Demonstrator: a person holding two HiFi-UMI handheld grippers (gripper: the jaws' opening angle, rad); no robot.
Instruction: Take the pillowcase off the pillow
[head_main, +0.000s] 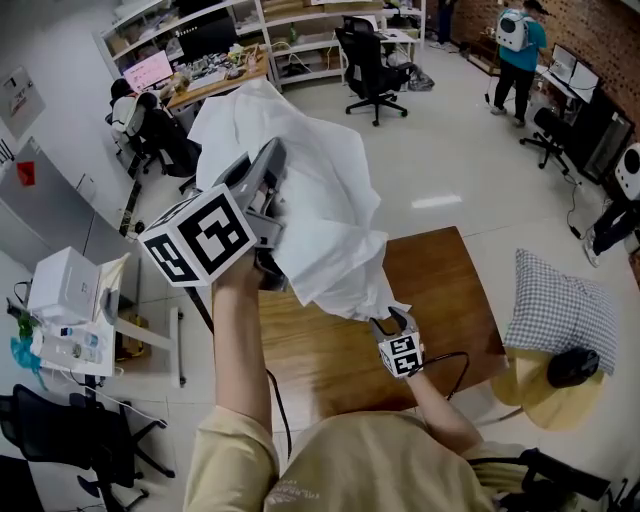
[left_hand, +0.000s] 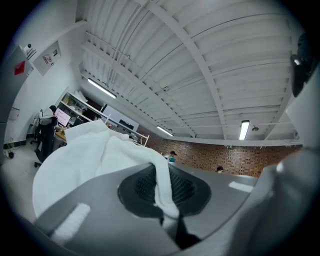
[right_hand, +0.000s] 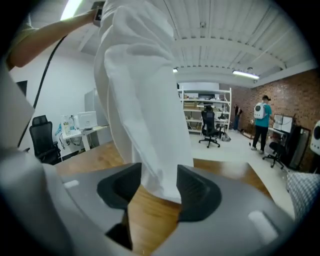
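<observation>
White pillowcase (head_main: 300, 190) is up in the air over the wooden table (head_main: 440, 290), hanging as one long crumpled drape. Left gripper (head_main: 270, 160) is raised high and has the top of it. In the left gripper view the jaws are pressed together with a fold of the cloth (left_hand: 90, 155) pinched between the black pads (left_hand: 192, 190), and the rest spills away to the left.

Right gripper (head_main: 392, 322) sits low, just above the tabletop, at the bottom end of the drape. Right gripper view: jaws spread, with the lower hem of the pillowcase (right_hand: 140, 100) hanging down between the two pads (right_hand: 200, 192). The cloth lies close against the right-hand pad with a clear gap on the other side, so it isn't clamped. Bare wood shows under the hem.

Checked pillow (head_main: 560, 310) is off the table to the right, well apart from the pillowcase, lying next to a black object (head_main: 573, 367). It sits uncovered.
</observation>
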